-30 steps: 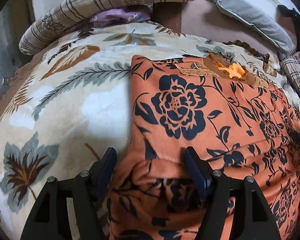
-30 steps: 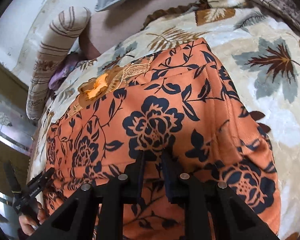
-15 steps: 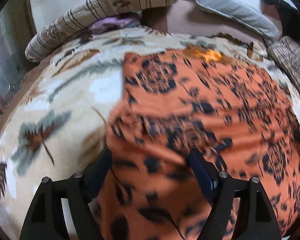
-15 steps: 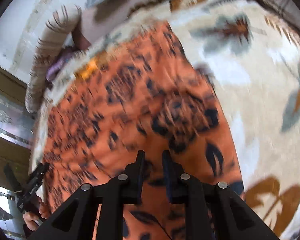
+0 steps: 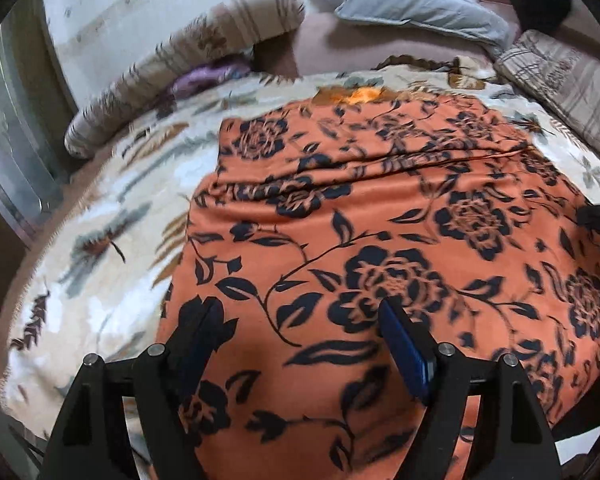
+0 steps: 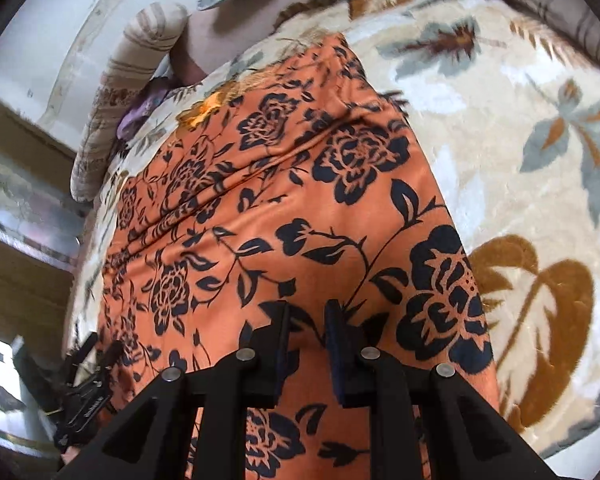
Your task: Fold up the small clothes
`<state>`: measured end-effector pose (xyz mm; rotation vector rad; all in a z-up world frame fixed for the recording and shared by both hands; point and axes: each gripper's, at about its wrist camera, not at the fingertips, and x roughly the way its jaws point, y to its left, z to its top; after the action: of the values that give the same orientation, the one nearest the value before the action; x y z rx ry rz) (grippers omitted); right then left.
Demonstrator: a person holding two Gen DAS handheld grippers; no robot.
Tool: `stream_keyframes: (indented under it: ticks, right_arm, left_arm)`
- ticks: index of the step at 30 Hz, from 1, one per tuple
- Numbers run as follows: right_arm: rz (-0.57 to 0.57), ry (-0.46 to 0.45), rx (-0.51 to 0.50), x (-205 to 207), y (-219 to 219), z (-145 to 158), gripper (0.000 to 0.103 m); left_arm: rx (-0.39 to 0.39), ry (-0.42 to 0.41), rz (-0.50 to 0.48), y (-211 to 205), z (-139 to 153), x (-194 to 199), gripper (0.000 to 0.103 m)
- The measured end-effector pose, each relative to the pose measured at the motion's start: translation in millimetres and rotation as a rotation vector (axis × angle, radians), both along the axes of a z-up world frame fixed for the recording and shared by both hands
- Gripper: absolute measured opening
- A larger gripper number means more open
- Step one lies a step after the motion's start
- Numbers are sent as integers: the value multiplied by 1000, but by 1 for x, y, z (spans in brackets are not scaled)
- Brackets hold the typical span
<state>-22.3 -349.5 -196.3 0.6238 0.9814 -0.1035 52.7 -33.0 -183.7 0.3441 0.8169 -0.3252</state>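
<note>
An orange garment (image 5: 380, 216) with a dark blue flower print lies spread on a leaf-patterned blanket; it also shows in the right wrist view (image 6: 300, 216). A crosswise crease runs over its far part. My left gripper (image 5: 300, 320) hangs over the garment's near left part, jaws wide apart, with nothing between them. My right gripper (image 6: 306, 320) is over the near right part, jaws close together with a narrow gap; I cannot tell whether cloth is pinched. The left gripper also shows in the right wrist view (image 6: 88, 380), and the right one's tip in the left wrist view (image 5: 598, 216).
The cream blanket (image 5: 112, 216) covers a bed. A striped bolster (image 5: 188, 64), a grey pillow (image 5: 412, 8) and a checked pillow (image 5: 560, 76) line the far side. A purple cloth (image 5: 208, 76) lies by the bolster. A metal-framed window (image 5: 8, 152) stands at the left.
Both grippers have pulled back and up from the garment. The bunched near fold that sat between the left fingers now lies flatter, with more garment in view.
</note>
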Motion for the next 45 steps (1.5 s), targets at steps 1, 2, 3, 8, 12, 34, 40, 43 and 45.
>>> stream_keyframes:
  ticks: [1, 2, 3, 8, 12, 34, 40, 43, 45]
  right_arm:
    - [6, -12, -4, -1, 1, 3, 21]
    - [10, -28, -3, -1, 3, 6, 21]
    - [14, -45, 0, -3, 4, 9, 21]
    - [28, -81, -26, -3, 9, 18, 21]
    - [28, -87, -37, -3, 10, 19, 21]
    - [85, -23, -68, 15, 25, 3, 21]
    - [99, 21, -80, 23, 30, -7, 21]
    - [103, 21, -90, 23, 32, -7, 21]
    - [100, 21, -89, 23, 32, -7, 21]
  left_arm:
    - [-5, -7, -2, -1, 5, -4, 80]
    - [-11, -9, 1, -2, 9, -7, 80]
    - [-22, -12, 6, -2, 13, -9, 80]
    - [-56, -37, 40, -1, 32, -14, 80]
    - [-80, -50, 90, 5, 41, -14, 80]
    - [-43, 4, 199, 25, 11, 6, 80]
    - [-21, 37, 231, 32, -6, 14, 80]
    - [-23, 70, 236, 32, -15, 19, 80]
    - [-38, 82, 228, 30, -14, 25, 80]
